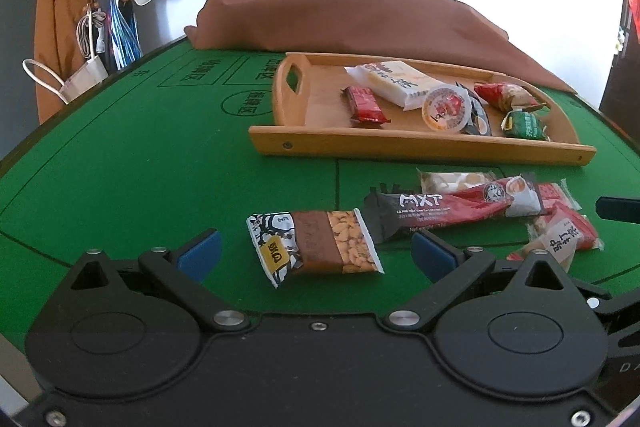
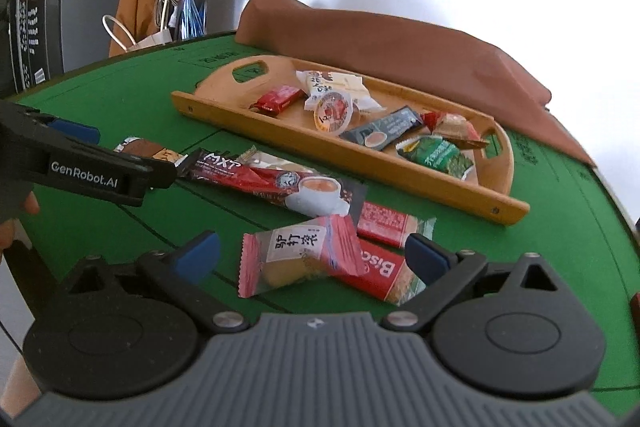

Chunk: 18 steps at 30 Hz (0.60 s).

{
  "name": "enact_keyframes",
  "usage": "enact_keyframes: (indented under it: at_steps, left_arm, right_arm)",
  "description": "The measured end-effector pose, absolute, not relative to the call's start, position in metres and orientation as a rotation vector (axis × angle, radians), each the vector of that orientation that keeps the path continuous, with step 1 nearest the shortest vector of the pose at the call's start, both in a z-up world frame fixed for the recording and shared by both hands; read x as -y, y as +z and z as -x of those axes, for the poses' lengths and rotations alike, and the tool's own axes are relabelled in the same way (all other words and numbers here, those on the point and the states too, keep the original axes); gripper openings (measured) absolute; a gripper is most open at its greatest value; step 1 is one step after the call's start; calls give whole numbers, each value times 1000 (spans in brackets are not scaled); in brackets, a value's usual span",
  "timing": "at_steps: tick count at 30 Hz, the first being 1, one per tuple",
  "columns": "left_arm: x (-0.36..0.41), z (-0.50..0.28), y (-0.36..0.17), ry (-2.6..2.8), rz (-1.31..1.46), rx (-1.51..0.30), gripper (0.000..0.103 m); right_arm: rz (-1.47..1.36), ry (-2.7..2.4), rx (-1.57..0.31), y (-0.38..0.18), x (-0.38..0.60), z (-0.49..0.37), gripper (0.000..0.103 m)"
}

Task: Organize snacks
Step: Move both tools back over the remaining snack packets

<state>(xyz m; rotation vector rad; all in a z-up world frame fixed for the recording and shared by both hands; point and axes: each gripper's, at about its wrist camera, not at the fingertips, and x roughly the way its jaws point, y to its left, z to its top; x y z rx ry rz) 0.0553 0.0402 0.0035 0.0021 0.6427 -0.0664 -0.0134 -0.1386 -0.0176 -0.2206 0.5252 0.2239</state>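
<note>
Two tongs hover spread and empty over my green table (image 1: 140,167). Between my left tongs' (image 1: 316,247) blue pads lies the nut bar (image 1: 316,247), near and left of the tray (image 1: 420,147); my right tongs (image 2: 312,251) straddle the pink pastry (image 2: 296,259). Both wrappers look light, slick and crinkly, the pastry likely crushable. I judge a gentle pinch across each middle best.

peanut bar (image 2: 150,151): mostly hidden | behind left gripper (image 2: 116,175)
</note>
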Motion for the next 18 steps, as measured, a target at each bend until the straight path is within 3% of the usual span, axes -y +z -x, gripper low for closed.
enact_keyframes:
  at_steps: [9, 18]
  left_arm:
    - [-36, -60, 0, -57, -16, -689, 101]
    - [-37, -63, -2, -47, -12, -705, 92]
  right_arm:
    - [251, 233, -551, -19, 134, 12, 100]
    - [289, 241, -559, -22, 129, 11, 96]
